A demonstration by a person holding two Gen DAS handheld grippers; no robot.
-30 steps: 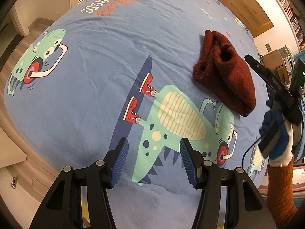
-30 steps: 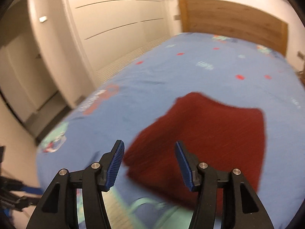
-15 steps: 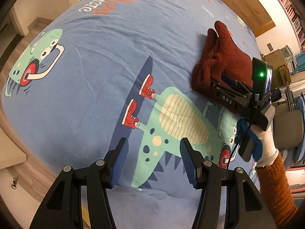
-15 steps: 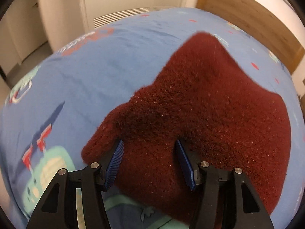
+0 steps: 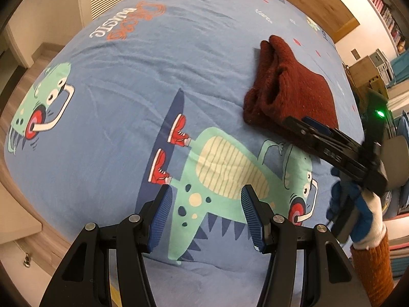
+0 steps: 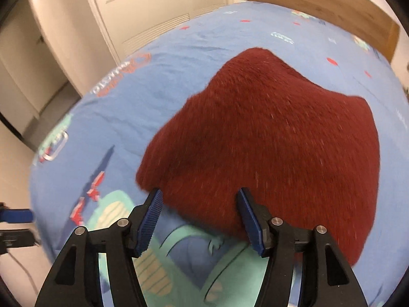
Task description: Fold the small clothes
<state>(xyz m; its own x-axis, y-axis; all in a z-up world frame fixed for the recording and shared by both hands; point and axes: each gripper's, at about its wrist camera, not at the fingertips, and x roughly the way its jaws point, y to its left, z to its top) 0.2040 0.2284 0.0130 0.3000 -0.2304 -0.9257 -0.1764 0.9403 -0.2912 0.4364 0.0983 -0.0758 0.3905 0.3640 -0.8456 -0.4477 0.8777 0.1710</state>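
Observation:
A folded dark red knitted garment (image 5: pixel 288 92) lies on the blue dinosaur-print bed sheet (image 5: pixel 127 81). It fills the middle of the right wrist view (image 6: pixel 268 140). My right gripper (image 6: pixel 199 220) is open and empty, its fingertips at the garment's near edge; it also shows in the left wrist view (image 5: pixel 306 128), at the garment's near right corner. My left gripper (image 5: pixel 204 215) is open and empty, above the green dinosaur print, well short of the garment.
The bed's wooden headboard (image 6: pixel 319 2) is behind the garment. White wardrobe doors (image 6: pixel 143 7) stand left of the bed. Shelves and boxes (image 5: pixel 370 69) stand at the right. The bed's near edge drops off at the lower left (image 5: pixel 30 220).
My right gripper came down onto the garment half a second ago and has now drawn back to its near edge, still open. The garment lies flatter. My left gripper has barely moved.

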